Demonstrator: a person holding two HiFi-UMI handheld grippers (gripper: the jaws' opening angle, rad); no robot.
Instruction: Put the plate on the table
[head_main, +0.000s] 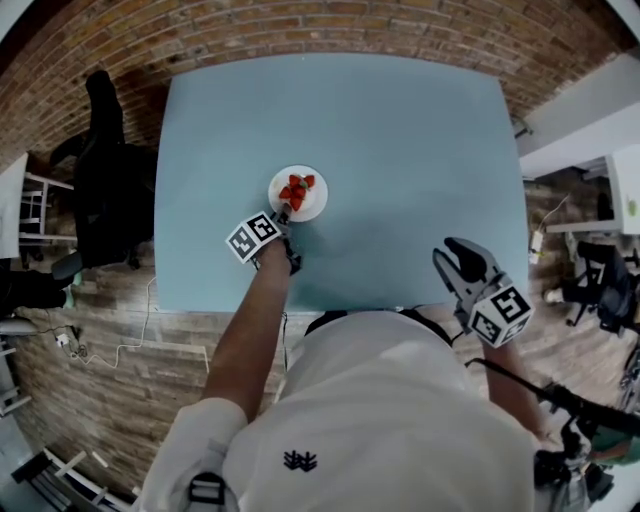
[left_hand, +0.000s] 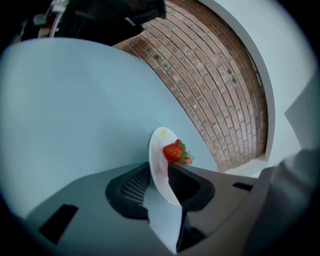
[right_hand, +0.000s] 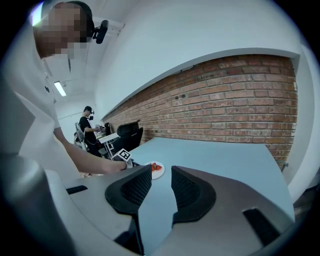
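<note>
A small white plate (head_main: 298, 193) with a few strawberries (head_main: 297, 189) lies on the light blue table (head_main: 400, 150), near its front middle. My left gripper (head_main: 283, 215) reaches it from the near side. In the left gripper view the plate's rim (left_hand: 159, 150) stands between the two jaws of the left gripper (left_hand: 159, 176), which are parted and do not clamp it; a strawberry (left_hand: 173, 151) sits just past the pads. My right gripper (head_main: 460, 260) hangs open over the table's front right edge, with nothing between its jaws (right_hand: 161, 187); the plate (right_hand: 156, 169) lies far ahead of it.
A black office chair (head_main: 100, 170) stands left of the table against the brick wall (head_main: 300, 25). White desks (head_main: 585, 110) are at the right. A person (right_hand: 89, 125) stands in the background beside another desk. Cables (head_main: 110, 345) lie on the wooden floor.
</note>
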